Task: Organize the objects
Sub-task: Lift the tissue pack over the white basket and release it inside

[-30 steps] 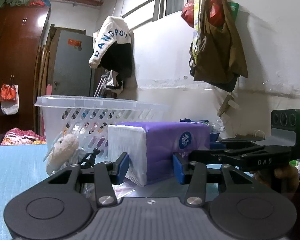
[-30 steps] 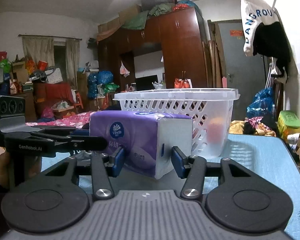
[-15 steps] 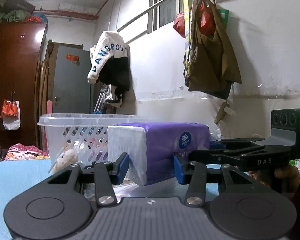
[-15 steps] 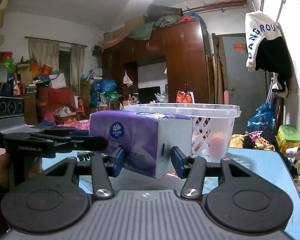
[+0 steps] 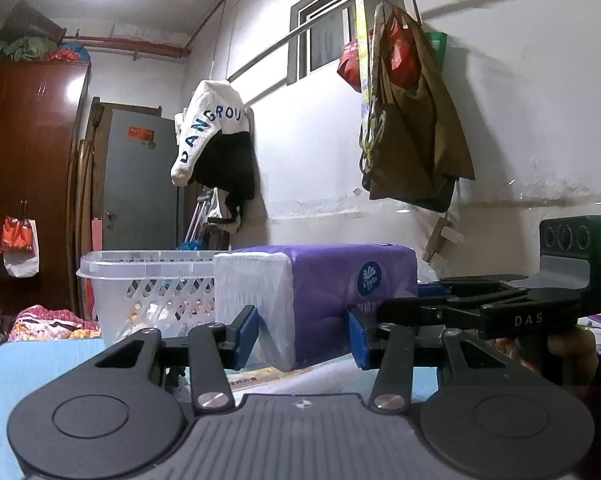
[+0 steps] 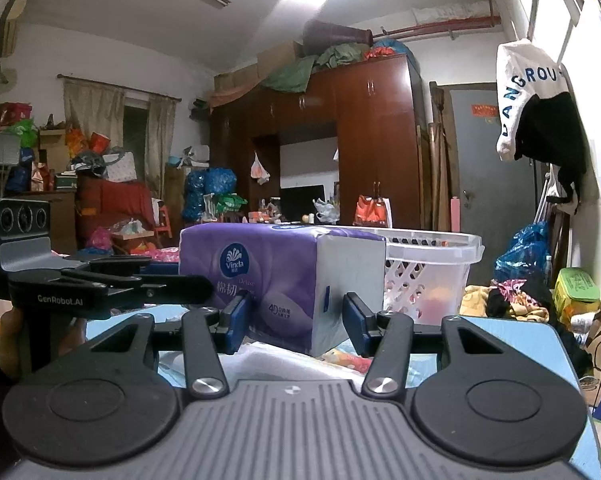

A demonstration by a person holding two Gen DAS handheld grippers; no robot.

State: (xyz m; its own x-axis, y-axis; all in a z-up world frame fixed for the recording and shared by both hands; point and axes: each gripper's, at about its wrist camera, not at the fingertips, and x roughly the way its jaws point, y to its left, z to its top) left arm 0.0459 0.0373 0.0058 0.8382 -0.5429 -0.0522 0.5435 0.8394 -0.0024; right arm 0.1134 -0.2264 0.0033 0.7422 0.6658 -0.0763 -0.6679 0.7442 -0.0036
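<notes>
Tissue pack clamped from two ends, basket behind

Tissue pack (image 5: 320, 292), purple with white ends, sits between both grippers and appears raised off the blue bench (image 5: 40, 360), its underside showing above the clutter below. The left gripper (image 5: 302, 332) has its blue-padded fingers (image 5: 247, 330) partly spread and pressed against the pack's two sides near its white end, gripping it. The right gripper (image 6: 296, 318) does the same at the opposite end: its fingers (image 6: 236, 322) are parted about as wide as the pack and closed onto it, one on the purple printed face, the other on the grey-white end panel.

Each gripper shows in the other's view, reaching in from the side at the level of the pack, with part of the person's hand (image 5: 572, 350) behind its handle.

Directly behind the pack stands a clear plastic basket (image 5: 140, 276) with a latticed wall; its rim is about level with the pack's top. The pack hides a good part of the basket in both views. Coloured items show through the lattice but are too blurred to name.

Under the pack lie papers or wrappers (image 6: 340, 358), hard to make out. The bench edge is cut off by the gripper bodies in the foreground.
</notes>
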